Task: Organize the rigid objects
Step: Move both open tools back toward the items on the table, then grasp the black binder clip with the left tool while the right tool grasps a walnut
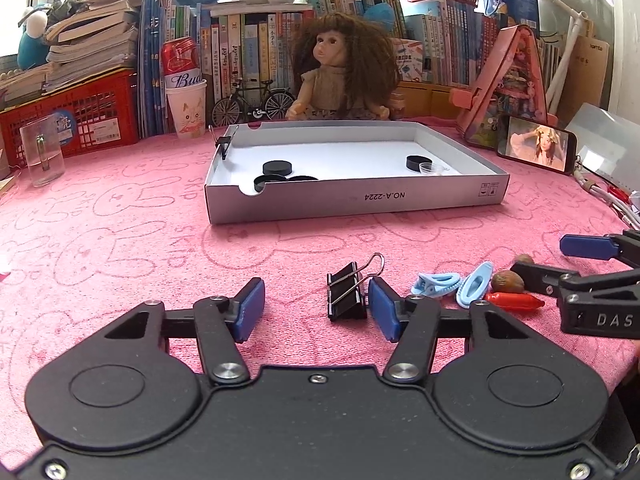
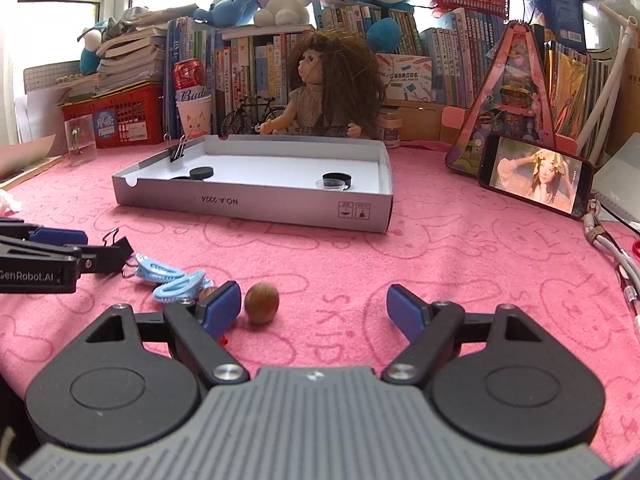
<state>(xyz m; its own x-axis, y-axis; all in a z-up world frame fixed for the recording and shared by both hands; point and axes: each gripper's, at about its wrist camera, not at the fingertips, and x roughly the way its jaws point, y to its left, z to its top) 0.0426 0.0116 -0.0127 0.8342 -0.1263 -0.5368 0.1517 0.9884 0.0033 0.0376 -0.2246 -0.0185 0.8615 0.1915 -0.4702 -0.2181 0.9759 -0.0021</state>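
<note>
Left claw [image 1: 316,308] low over pink-clothed worktop [image 1: 120,240], fingers apart and empty, black binder clip [image 1: 347,294] just beside right-hand pad, not yet between pads; apparently lining up to grab it. Right claw [image 2: 314,306] spread wide, empty, nut [image 2: 262,303] near its left pad. White box [image 1: 352,200] beyond, already holding black caps [image 1: 277,168]; likely destination.

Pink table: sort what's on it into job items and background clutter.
Job items:
- white box, black caps inside
- black binder clip
- two blue clips
- nuts
- small red piece

Just lying about:
- doll
- phone
- books
- glass mug
- paper cup
- toy bicycle
</note>
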